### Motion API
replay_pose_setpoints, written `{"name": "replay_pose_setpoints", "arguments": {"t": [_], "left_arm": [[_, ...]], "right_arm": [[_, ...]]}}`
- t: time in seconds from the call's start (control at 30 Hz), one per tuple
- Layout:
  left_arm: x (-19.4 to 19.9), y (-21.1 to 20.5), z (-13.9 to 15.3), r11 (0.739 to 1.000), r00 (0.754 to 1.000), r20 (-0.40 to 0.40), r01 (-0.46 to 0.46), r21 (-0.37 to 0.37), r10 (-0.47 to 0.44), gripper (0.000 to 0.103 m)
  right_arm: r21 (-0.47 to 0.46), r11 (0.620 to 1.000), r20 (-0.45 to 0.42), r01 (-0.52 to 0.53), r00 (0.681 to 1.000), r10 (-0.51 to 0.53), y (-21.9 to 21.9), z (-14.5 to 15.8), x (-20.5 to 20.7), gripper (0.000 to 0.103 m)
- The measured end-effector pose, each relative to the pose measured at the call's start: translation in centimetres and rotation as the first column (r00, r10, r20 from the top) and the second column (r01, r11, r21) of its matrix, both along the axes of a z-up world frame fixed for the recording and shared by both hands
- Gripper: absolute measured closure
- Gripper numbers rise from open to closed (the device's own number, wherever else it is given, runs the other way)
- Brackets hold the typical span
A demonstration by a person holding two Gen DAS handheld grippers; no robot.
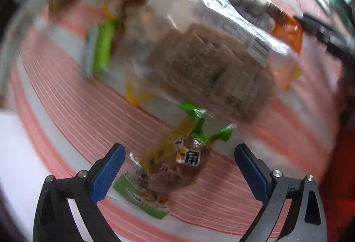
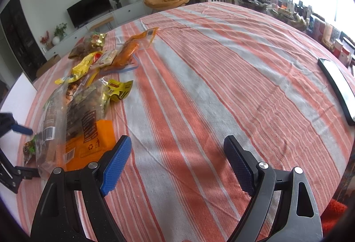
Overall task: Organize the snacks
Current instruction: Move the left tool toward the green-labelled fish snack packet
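Observation:
Pointing down at the striped cloth, my left gripper (image 1: 178, 160) stands open astride a small green-and-yellow snack packet (image 1: 177, 164); its blue pads do not touch the packet. Just beyond lies a clear bag of brown crackers (image 1: 208, 64), with an orange packet (image 1: 288, 29) behind it; the view is blurred. In the right wrist view my right gripper (image 2: 177, 160) is open over bare cloth. The snack pile lies to its left: the orange packet (image 2: 93, 144), the clear bag (image 2: 53, 118), a yellow packet (image 2: 119, 89) and an orange sausage pack (image 2: 127, 52). A left fingertip (image 2: 22, 129) shows at the left edge.
An orange-and-grey striped tablecloth (image 2: 210, 86) covers the table. A black flat device (image 2: 337, 84) lies near the right edge. A white board (image 2: 20, 95) stands at the table's left end. Chairs, a TV and cluttered shelves are beyond the table.

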State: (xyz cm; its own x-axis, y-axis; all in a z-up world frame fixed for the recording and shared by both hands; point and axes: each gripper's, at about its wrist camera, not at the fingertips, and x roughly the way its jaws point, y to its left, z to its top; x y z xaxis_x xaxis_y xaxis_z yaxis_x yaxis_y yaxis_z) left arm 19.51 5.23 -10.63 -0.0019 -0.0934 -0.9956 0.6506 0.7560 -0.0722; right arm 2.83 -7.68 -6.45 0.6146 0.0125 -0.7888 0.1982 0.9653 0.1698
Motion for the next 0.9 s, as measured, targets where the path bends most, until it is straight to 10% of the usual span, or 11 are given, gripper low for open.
{"name": "replay_pose_setpoints", "arguments": {"t": [0.13,0.37,0.53,0.67,0.9], "left_arm": [[-2.1,-0.1,0.8,0.989,0.996,-0.092,-0.004,-0.147,-0.010,0.005],[-4.1,-1.5,0.2,0.992,0.994,0.025,0.106,0.065,-0.108,0.005],[-2.3,-0.2,3.0,0.997,0.997,0.053,-0.053,-0.052,0.056,0.005],[-1.6,-0.9,3.1,0.997,0.993,0.093,0.075,0.008,-0.075,0.004],[0.1,-0.5,0.0,0.987,0.985,-0.086,0.155,0.034,-0.152,0.005]], "right_arm": [[0.006,1.000,0.004,0.001,1.000,-0.001,-0.1,0.0,0.2,0.015],[0.001,1.000,0.003,-0.001,1.000,0.001,-0.4,-0.3,0.5,0.015],[0.001,1.000,0.004,-0.003,1.000,0.003,-0.7,-0.4,0.7,0.015],[-0.002,1.000,0.003,-0.004,1.000,0.004,-0.7,-0.4,0.7,0.015],[0.007,1.000,0.008,-0.004,1.000,0.004,-0.8,-0.5,0.7,0.015]]}}
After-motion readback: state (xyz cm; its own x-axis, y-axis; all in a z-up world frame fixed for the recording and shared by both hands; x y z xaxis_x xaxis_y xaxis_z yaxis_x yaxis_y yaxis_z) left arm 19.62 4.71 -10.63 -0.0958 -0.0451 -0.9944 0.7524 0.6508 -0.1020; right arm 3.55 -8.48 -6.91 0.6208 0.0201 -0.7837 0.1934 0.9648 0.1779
